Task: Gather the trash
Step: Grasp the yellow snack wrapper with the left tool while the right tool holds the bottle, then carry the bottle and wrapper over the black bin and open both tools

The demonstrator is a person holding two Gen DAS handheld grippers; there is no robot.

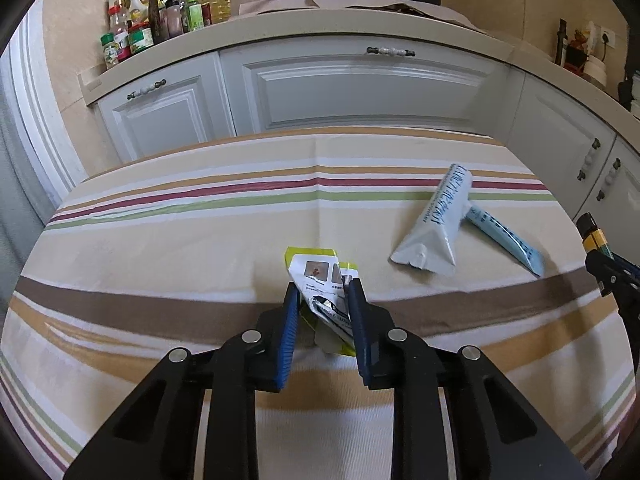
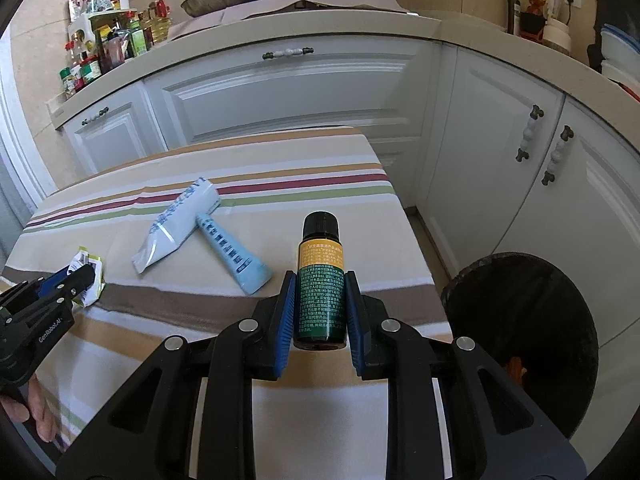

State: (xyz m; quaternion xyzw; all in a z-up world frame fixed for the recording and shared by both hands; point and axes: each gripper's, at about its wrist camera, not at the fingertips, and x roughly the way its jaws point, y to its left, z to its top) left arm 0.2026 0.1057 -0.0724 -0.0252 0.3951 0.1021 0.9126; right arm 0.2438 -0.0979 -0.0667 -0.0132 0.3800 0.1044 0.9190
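- Striped table carries two items: one white carton, one blue tube, touching.
- Left gripper jaws clamp one crumpled wrapper.
- Right gripper jaws clamp one dark bottle, near one black bin.

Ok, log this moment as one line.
left gripper: shut on crumpled wrapper | right gripper: shut on dark bottle | on table: white pouch, blue tube | bin: right of table
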